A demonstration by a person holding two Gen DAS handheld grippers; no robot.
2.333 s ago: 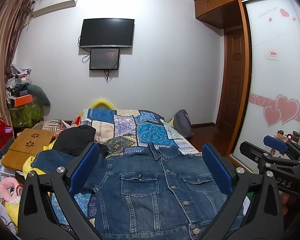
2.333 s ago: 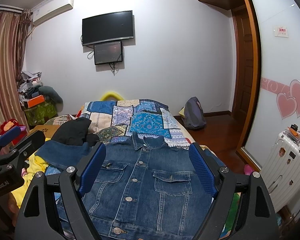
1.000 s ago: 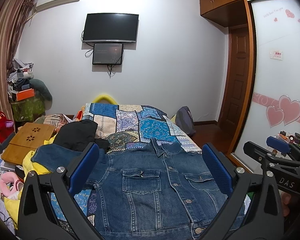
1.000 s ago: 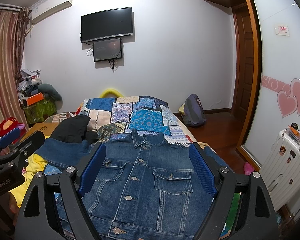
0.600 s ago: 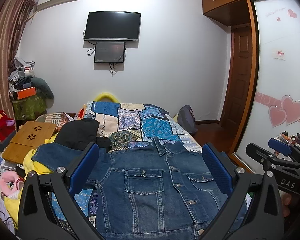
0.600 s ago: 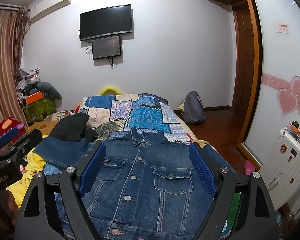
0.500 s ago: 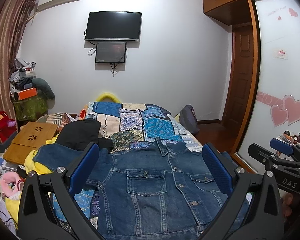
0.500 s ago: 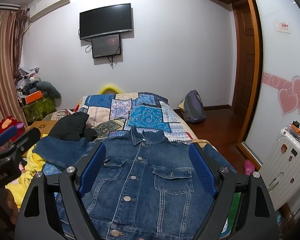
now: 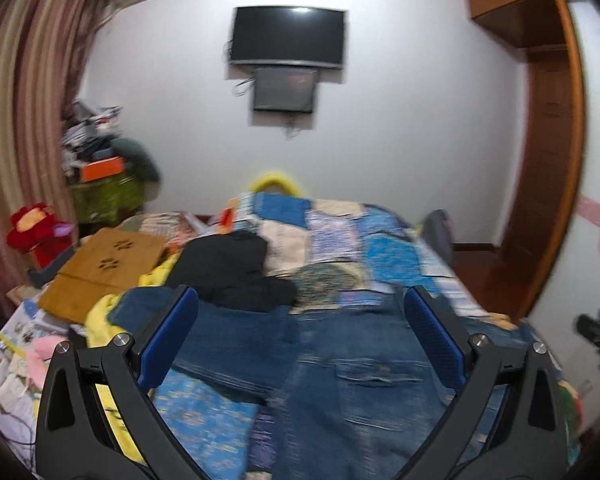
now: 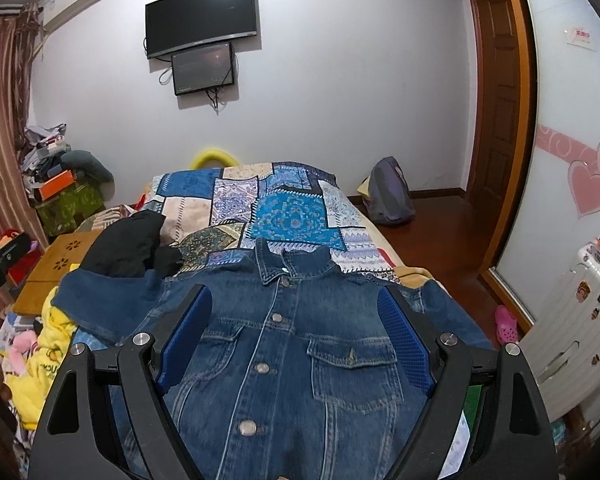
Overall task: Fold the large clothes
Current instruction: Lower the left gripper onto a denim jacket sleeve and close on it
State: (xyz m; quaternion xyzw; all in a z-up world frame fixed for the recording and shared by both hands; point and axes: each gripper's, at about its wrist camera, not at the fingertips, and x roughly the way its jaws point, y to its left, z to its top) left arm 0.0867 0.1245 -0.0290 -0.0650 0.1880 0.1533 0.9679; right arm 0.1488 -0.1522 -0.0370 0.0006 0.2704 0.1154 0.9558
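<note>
Denim jacket [image 10: 300, 344] flat on patchwork bed [image 10: 288, 204], L tool [image 9: 300, 344] & R tool [image 10: 294, 340] spread, empty

Black frames, blue-padded jaws, silver screws

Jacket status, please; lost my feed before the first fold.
Left gripper open, right gripper open, both empty above the jacket. Jacket flat, buttoned, front up, unfolded. Black garment lies at its left sleeve.

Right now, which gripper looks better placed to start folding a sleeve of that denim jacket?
Probably left: the left gripper hangs open over the denim jacket where its sleeve spreads out. The right gripper sits mid-chest.
</note>
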